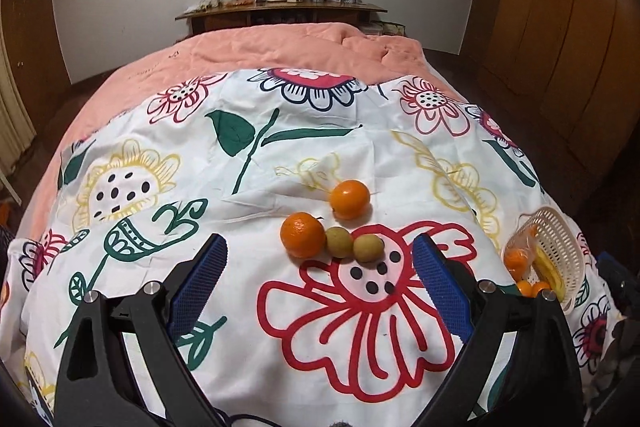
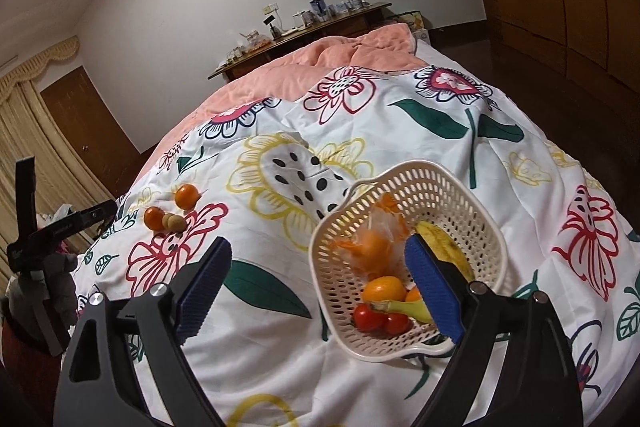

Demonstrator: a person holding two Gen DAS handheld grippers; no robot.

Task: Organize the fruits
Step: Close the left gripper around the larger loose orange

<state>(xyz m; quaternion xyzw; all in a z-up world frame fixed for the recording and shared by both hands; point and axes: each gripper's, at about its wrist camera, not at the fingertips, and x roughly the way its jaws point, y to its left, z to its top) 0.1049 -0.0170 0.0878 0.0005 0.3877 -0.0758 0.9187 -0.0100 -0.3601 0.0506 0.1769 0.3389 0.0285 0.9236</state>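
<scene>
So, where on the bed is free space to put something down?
Free: the floral sheet between the loose fruit and the basket, and behind the fruit toward the pink quilt. Crowded: inside the basket, and around the two oranges and two small fruits.

A bed (image 1: 280, 47) with a pink quilt (image 1: 256, 45) carries a white flowered sheet (image 1: 256, 163). On the sheet, mid-frame in the left wrist view, lie two oranges (image 1: 303, 235) and two small brownish fruits (image 1: 339, 242), three of them touching in a row. A cream basket (image 2: 404, 343) of fruit sits at right.
</scene>
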